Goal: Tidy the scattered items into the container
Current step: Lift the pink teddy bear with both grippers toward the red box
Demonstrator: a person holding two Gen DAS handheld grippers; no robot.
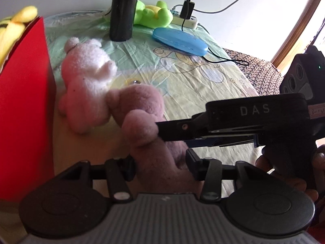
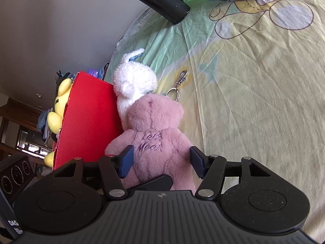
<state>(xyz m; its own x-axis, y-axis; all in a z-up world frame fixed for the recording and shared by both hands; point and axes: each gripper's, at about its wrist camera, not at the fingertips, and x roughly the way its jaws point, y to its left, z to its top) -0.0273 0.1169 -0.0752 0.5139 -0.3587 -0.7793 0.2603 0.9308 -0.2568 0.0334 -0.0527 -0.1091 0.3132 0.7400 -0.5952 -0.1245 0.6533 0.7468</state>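
Observation:
A pink teddy bear (image 1: 142, 113) lies on the bed sheet next to a white plush bunny (image 1: 87, 81). A red box (image 1: 24, 105) stands at the left with a yellow plush (image 1: 14, 26) in it. My left gripper (image 1: 160, 164) is around the bear's lower body, pads against the fur. My right gripper (image 2: 162, 158) also straddles the bear (image 2: 154, 130), its pads touching both sides. In the left wrist view the right gripper (image 1: 162, 130) reaches in from the right onto the bear. The bunny (image 2: 134, 81) leans on the red box (image 2: 87, 122).
A green plush (image 1: 152, 14), a blue case (image 1: 178, 40) and a white power strip (image 1: 186, 20) with cables lie at the far edge. A black post (image 1: 121, 10) stands behind the bunny. A metal keyring (image 2: 176, 87) lies by the bear's head.

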